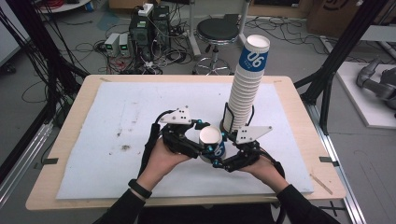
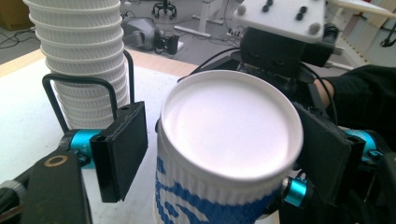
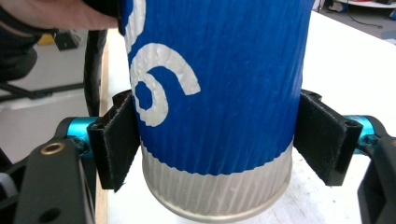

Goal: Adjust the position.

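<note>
A blue-and-white ribbed paper cup [image 1: 210, 138] marked "06" is held above the white mat between both grippers. My right gripper [image 3: 217, 140] is shut on the cup [image 3: 219, 84], with both pads pressed on its blue sides. My left gripper [image 2: 219, 154] straddles the same cup [image 2: 229, 126], whose flat white end faces its camera. There is a clear gap between its left pad [image 2: 119, 149] and the cup wall, so it is open. In the high view the left gripper [image 1: 198, 147] and right gripper [image 1: 223, 157] meet at the cup. A tall stack of like cups [image 1: 247, 88] stands just behind.
The stack sits in a black wire holder [image 1: 227, 116] on the white mat [image 1: 116, 140], which covers a wooden table [image 1: 84, 93]. Beyond the table's far edge are a stool [image 1: 217, 30], computer boxes [image 1: 140, 30] and cables on the floor.
</note>
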Tool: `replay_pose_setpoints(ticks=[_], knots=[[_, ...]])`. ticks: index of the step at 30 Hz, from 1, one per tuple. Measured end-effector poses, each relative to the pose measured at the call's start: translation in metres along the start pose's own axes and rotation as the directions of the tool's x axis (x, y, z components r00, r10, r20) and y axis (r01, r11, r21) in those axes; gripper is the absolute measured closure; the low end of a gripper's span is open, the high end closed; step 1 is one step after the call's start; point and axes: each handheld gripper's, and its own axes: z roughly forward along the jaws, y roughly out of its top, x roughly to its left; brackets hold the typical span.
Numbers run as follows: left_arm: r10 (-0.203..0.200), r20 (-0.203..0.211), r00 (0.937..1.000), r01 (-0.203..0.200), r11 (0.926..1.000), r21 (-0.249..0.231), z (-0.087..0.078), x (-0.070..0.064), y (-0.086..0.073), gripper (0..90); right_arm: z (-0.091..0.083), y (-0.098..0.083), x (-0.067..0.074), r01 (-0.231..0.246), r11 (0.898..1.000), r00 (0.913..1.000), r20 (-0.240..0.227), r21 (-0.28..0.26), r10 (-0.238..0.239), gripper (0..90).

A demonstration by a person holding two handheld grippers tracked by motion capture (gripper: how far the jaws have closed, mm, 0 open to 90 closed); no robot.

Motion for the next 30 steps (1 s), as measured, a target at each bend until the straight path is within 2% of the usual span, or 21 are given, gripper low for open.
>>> replay_pose_setpoints(ticks=[2,5,10,15,20,22,29,30], knots=[[0.009,0.009,0.9999,-0.010,0.9999,0.004,0.000,0.000,0.000,28.1,0.000,0.001,0.000,0.004,1.000,1.0000,0.002,0.011,-0.004,21.8],[0.012,0.015,0.9998,-0.012,0.9998,-0.016,-0.002,0.001,-0.001,28.6,0.000,0.001,0.000,0.010,1.000,0.9999,0.007,0.009,-0.010,19.5],[-0.025,0.044,0.9987,0.029,0.9954,-0.091,-0.009,0.007,-0.004,29.4,-0.006,0.002,-0.002,-0.016,0.998,0.9999,-0.004,-0.053,0.016,18.5],[-0.033,0.068,0.9971,0.042,0.9890,-0.142,-0.013,0.009,-0.004,29.7,-0.013,0.001,-0.004,-0.042,0.993,0.9988,-0.028,-0.112,0.039,18.5],[-0.027,0.070,0.9972,0.037,0.9887,-0.145,-0.013,0.009,-0.004,29.8,-0.017,0.001,-0.006,-0.042,0.990,0.9985,-0.039,-0.131,0.037,17.0],[-0.014,0.043,0.9990,0.020,0.9884,-0.150,-0.017,0.010,-0.004,29.8,-0.018,0.000,-0.006,-0.041,0.991,0.9990,-0.021,-0.128,0.039,13.8],[-0.049,0.056,0.9972,0.061,0.9686,-0.241,-0.028,0.014,-0.005,29.9,-0.019,-0.002,-0.011,-0.069,0.987,0.9976,-0.020,-0.146,0.066,13.7],[-0.049,0.056,0.9972,0.061,0.9686,-0.241,-0.028,0.014,-0.005,29.8,-0.018,-0.002,-0.011,-0.073,0.986,0.9972,-0.024,-0.151,0.070,13.7]])
